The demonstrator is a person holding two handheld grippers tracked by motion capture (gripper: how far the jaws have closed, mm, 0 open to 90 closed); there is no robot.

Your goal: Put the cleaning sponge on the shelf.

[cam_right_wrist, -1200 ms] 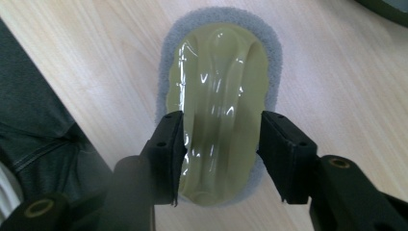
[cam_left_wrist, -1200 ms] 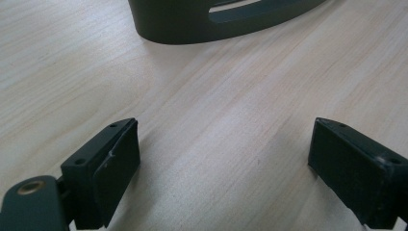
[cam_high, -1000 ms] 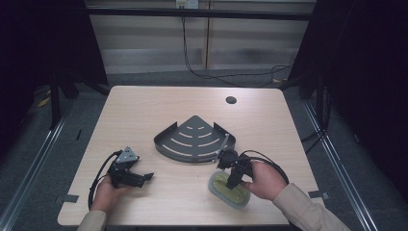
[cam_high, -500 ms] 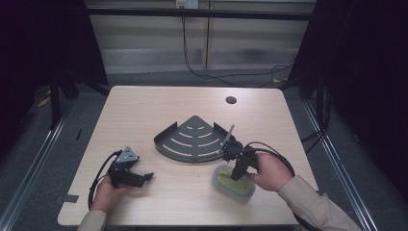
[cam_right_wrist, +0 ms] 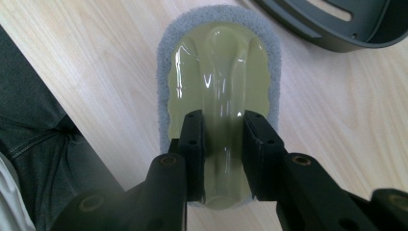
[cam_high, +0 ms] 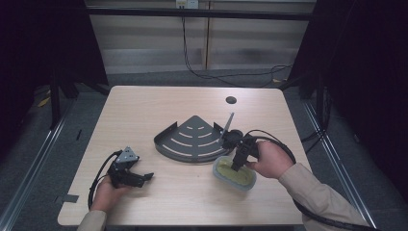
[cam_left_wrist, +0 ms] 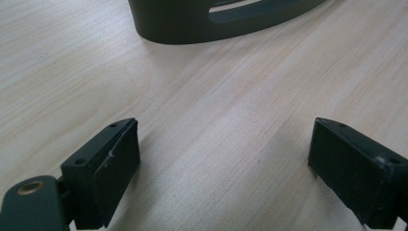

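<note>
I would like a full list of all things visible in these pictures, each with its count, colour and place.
Table: one, light wood, centre of the high view.
Corner shelf tray: one, dark grey, fan-shaped with slots, middle of the table.
Scrubbing sponge: one, yellow-green handle on a grey pad, on the table right of the tray.
Round hole: one, dark, far right part of the table.
Cables: several, black, on the floor behind the table.
Left tongs: one, black, open, near the table's front left, held by the left hand.
Right tongs: one, black, shut on the sponge's handle, held by the right hand.
</note>
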